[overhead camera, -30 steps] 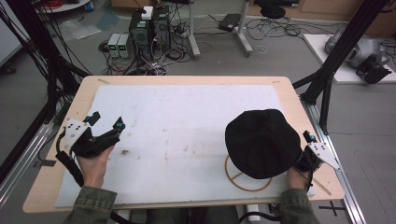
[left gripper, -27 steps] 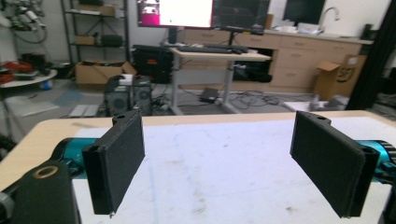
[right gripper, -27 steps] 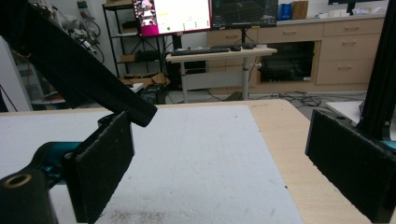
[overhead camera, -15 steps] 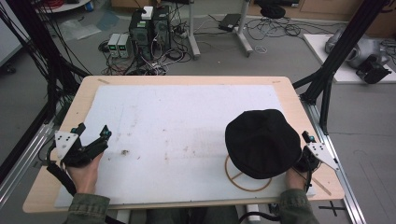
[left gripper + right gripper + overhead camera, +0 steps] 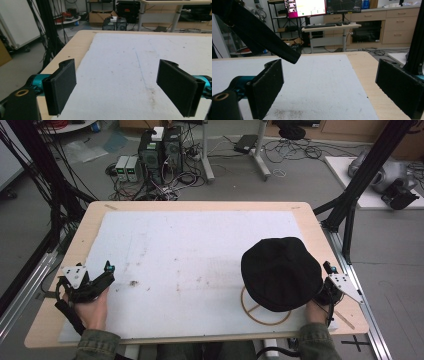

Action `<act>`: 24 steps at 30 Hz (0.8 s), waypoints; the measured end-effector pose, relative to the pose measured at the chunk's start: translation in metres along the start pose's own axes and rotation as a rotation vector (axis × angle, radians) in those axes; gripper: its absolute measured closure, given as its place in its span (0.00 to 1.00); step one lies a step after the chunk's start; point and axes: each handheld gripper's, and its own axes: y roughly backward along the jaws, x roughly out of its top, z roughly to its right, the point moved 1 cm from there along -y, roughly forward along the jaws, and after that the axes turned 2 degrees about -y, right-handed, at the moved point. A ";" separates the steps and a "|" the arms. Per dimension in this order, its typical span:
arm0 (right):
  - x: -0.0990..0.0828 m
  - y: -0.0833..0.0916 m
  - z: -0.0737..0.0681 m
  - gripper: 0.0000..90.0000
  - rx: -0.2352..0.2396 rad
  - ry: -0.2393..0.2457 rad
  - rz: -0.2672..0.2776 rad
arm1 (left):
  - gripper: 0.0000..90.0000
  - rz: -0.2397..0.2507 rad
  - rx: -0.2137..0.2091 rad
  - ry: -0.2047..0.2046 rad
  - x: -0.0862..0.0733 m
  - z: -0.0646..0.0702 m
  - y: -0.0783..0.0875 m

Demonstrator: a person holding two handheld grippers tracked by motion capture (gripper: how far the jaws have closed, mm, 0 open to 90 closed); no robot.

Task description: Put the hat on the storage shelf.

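Note:
A black hat (image 5: 281, 274) sits raised over a wooden ring (image 5: 260, 314) at the table's front right; what carries it is hidden. Its brim (image 5: 257, 32) hangs at the upper left of the right gripper view. My right gripper (image 5: 327, 287) sits just right of the hat, partly hidden under it, and is open (image 5: 332, 85) with nothing between its black pads (image 5: 268, 85). My left gripper (image 5: 102, 279) rests at the front left over the white mat (image 5: 200, 245). It is open (image 5: 117, 85), holding nothing.
The wooden table (image 5: 320, 232) is covered by the white mat, which has a few dark specks (image 5: 134, 282) near the left gripper. Black frame posts (image 5: 360, 185) stand off the right edge. Computers and cables (image 5: 160, 155) lie on the floor beyond the far edge.
My left gripper has drawn back toward the front left corner of the table. The hat and the right gripper have stayed put.

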 end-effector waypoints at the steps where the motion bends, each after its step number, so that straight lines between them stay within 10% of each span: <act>1: 0.000 0.000 0.000 0.08 0.001 0.002 -0.001 | 0.18 0.001 0.000 0.002 0.000 0.000 0.000; 24: -0.001 -0.001 0.003 0.08 0.005 -0.012 -0.001 | 0.19 -0.043 -0.026 -0.043 -0.005 0.002 -0.002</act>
